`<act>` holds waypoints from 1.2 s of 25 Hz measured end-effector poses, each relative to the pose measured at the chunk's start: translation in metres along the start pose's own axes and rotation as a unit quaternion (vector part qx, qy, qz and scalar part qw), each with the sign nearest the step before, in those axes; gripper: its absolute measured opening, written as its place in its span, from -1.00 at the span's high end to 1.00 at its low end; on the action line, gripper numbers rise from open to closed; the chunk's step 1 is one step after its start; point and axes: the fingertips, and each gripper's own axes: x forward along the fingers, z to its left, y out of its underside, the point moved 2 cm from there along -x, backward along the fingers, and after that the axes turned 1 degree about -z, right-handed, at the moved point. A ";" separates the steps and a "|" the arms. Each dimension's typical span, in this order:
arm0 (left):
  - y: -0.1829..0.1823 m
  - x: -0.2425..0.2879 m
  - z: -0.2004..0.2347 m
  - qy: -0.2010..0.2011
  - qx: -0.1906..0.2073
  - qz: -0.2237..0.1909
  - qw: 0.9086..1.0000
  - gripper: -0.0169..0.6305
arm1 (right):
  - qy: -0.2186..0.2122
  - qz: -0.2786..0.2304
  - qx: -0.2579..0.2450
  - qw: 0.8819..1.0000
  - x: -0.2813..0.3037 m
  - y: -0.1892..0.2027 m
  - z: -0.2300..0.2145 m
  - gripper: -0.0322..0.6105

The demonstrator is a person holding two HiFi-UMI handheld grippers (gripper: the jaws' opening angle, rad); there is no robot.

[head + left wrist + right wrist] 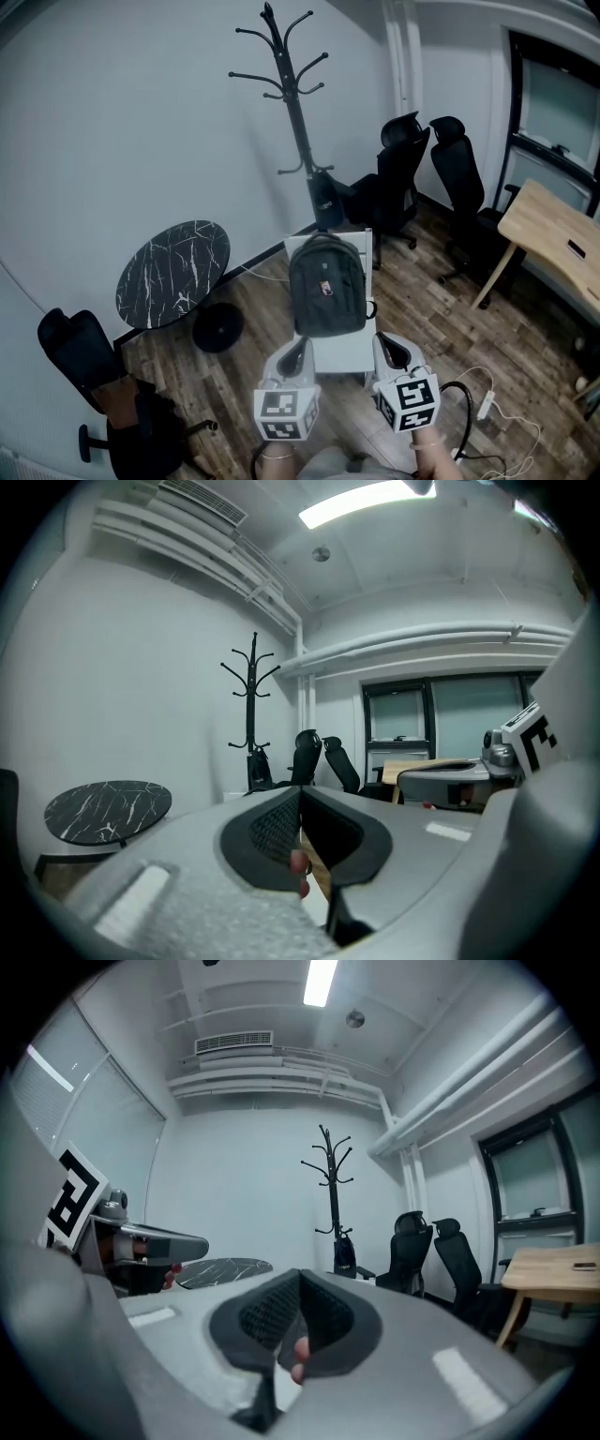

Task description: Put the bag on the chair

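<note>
A dark grey backpack (326, 286) stands upright on the seat of a white chair (344, 353) in the middle of the head view, leaning on the chair's back. My left gripper (297, 354) hovers just near the chair's front left corner, shut with nothing in it. My right gripper (390, 351) is at the chair's front right, also shut and empty. In the left gripper view the jaws meet at the left gripper (300, 810), in the right gripper view at the right gripper (298, 1299). Neither touches the bag.
A black coat rack (295, 112) stands behind the chair by the wall. A round black marble table (172, 272) is at the left, black office chairs (412, 178) at the back right, another (103, 394) at lower left. A wooden desk (553, 234) is right; cables (487, 412) lie on the floor.
</note>
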 end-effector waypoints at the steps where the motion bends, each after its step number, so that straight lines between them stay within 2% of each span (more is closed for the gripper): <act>1: 0.001 0.001 0.004 0.002 -0.003 -0.001 1.000 0.91 | 0.000 0.000 -0.001 1.000 0.004 0.000 0.001 0.89; 12: -0.003 0.023 0.050 0.042 -0.055 -0.022 0.997 0.91 | 0.002 0.003 0.008 1.000 0.046 0.000 0.019 0.89; 20: 0.003 0.051 0.075 0.078 -0.044 -0.021 0.996 0.91 | 0.025 0.013 0.008 1.000 0.083 0.003 0.029 0.89; 25: 0.012 0.069 0.100 0.083 -0.035 -0.017 0.996 0.91 | 0.041 0.028 -0.002 0.999 0.104 0.010 0.036 0.89; 30: 0.024 0.090 0.122 0.098 -0.065 -0.011 0.993 0.91 | 0.052 0.045 -0.004 0.998 0.124 0.024 0.032 0.89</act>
